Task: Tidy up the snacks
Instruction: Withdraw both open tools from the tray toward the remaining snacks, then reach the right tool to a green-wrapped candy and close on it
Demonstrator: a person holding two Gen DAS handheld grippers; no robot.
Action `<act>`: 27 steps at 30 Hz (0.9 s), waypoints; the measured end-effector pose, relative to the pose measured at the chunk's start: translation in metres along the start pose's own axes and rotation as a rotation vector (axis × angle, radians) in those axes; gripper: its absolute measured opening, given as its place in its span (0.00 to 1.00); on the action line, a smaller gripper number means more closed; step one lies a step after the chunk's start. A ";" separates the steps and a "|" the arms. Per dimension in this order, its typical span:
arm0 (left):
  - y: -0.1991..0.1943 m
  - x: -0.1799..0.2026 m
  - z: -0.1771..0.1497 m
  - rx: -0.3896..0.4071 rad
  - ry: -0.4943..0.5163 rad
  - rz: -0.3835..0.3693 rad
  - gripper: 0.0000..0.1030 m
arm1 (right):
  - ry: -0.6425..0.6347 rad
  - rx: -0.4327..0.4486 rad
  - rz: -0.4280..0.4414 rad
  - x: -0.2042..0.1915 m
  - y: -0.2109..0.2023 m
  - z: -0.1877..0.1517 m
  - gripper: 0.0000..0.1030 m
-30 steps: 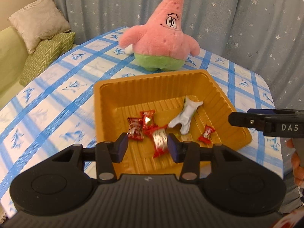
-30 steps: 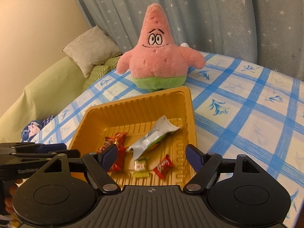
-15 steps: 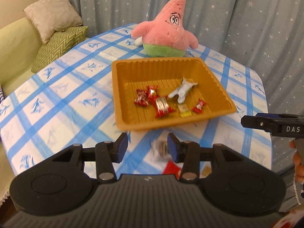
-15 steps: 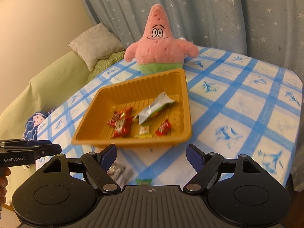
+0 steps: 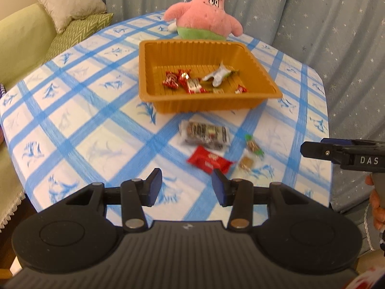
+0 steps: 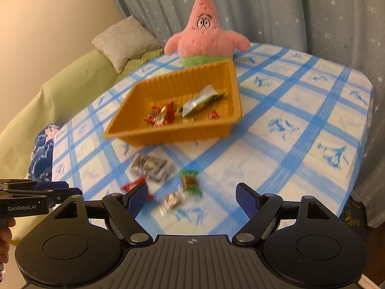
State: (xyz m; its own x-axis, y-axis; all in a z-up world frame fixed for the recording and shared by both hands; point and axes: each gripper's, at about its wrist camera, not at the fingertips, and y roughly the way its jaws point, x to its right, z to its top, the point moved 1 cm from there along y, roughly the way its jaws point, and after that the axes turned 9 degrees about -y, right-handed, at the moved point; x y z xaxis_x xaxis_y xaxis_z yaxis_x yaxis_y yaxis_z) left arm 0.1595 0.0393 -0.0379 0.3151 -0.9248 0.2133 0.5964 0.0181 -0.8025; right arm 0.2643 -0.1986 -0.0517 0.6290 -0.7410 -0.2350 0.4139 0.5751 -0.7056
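An orange tray holds several red candies and a silver wrapper. In front of it on the cloth lie a clear dark snack pack, a red packet, a green-ended candy and a small tan candy. My left gripper is open and empty, above the near table edge, close to the red packet. My right gripper is open and empty, over the loose snacks.
A pink star plush stands behind the tray. The table has a blue-checked cloth. A green sofa with cushions is at the left. A starred curtain hangs behind. The table's right edge drops off.
Both grippers have pulled back and up from the tray toward the near table edge. The loose snacks in front of the tray have come into view. Both stay open.
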 end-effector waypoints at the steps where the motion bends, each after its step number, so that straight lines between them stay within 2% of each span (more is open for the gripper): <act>1: 0.000 0.001 -0.004 -0.005 0.000 0.001 0.41 | -0.001 -0.006 0.001 -0.001 -0.001 -0.004 0.77; 16: 0.000 0.003 -0.046 -0.084 -0.026 -0.002 0.41 | 0.009 -0.107 0.025 -0.013 0.001 -0.045 0.77; 27: 0.004 0.007 -0.054 -0.096 -0.016 -0.010 0.41 | -0.007 -0.152 0.030 -0.020 0.013 -0.059 0.77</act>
State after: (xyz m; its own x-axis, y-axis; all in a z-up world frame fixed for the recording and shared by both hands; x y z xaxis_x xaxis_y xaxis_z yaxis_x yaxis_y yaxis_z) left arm 0.1244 0.0123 -0.0700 0.3216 -0.9187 0.2292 0.5260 -0.0280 -0.8500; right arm 0.2182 -0.1968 -0.0952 0.6442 -0.7215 -0.2537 0.2902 0.5375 -0.7918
